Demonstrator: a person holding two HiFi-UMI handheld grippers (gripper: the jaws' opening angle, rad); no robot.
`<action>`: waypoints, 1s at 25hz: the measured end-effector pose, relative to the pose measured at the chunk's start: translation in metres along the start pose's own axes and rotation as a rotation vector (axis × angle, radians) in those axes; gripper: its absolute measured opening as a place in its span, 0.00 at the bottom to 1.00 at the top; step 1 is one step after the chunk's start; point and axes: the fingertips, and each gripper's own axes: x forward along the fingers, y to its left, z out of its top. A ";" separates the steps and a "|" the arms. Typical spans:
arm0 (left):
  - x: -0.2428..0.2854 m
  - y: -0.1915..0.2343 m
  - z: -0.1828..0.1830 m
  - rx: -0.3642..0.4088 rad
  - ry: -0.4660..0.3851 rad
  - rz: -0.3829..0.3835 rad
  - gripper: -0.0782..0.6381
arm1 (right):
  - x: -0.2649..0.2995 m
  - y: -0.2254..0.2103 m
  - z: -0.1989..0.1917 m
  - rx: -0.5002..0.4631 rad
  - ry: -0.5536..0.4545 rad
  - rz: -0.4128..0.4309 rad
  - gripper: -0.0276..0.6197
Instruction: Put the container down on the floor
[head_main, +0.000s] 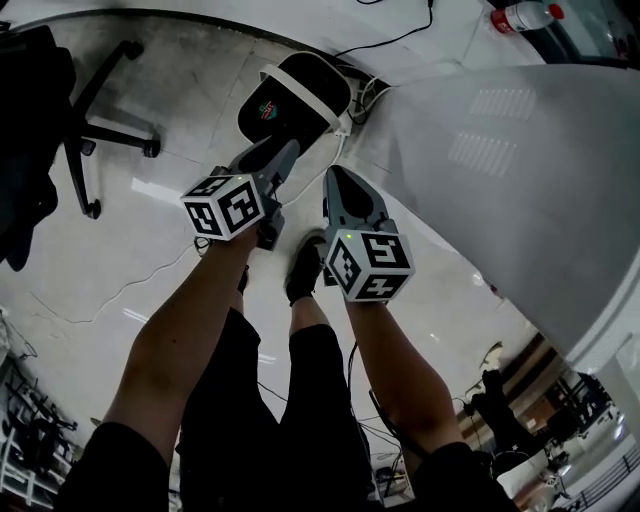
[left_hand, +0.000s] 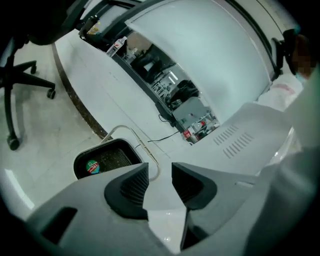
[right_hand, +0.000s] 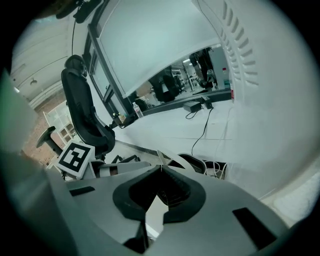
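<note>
The container (head_main: 295, 100) is a black basket with a white rim and a red-and-green sticker inside; it stands on the pale floor. It also shows in the left gripper view (left_hand: 102, 160), below and left of the jaws, apart from them. My left gripper (head_main: 290, 152) hovers just short of it, open (left_hand: 160, 182) with nothing between its fingers. My right gripper (head_main: 335, 178) hangs to the container's right, shut (right_hand: 161, 170) and empty. Beyond its jaws the container's rim (right_hand: 192, 161) peeks out, and the left gripper's marker cube (right_hand: 75, 159) sits at the left.
A black office chair (head_main: 90, 130) stands at the left. A large white curved panel (head_main: 520, 170) fills the right side. Cables (head_main: 390, 45) run over the floor behind the container, near a bottle (head_main: 525, 15). The person's shoe (head_main: 303, 270) is below the grippers.
</note>
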 end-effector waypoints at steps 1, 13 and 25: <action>-0.009 -0.007 0.004 0.015 0.011 0.001 0.31 | -0.006 0.006 0.006 -0.009 -0.004 0.003 0.06; -0.117 -0.077 0.033 0.208 0.095 -0.019 0.18 | -0.072 0.064 0.050 -0.065 -0.027 0.004 0.06; -0.208 -0.170 0.070 0.302 0.121 -0.136 0.12 | -0.166 0.108 0.107 -0.064 -0.095 -0.006 0.06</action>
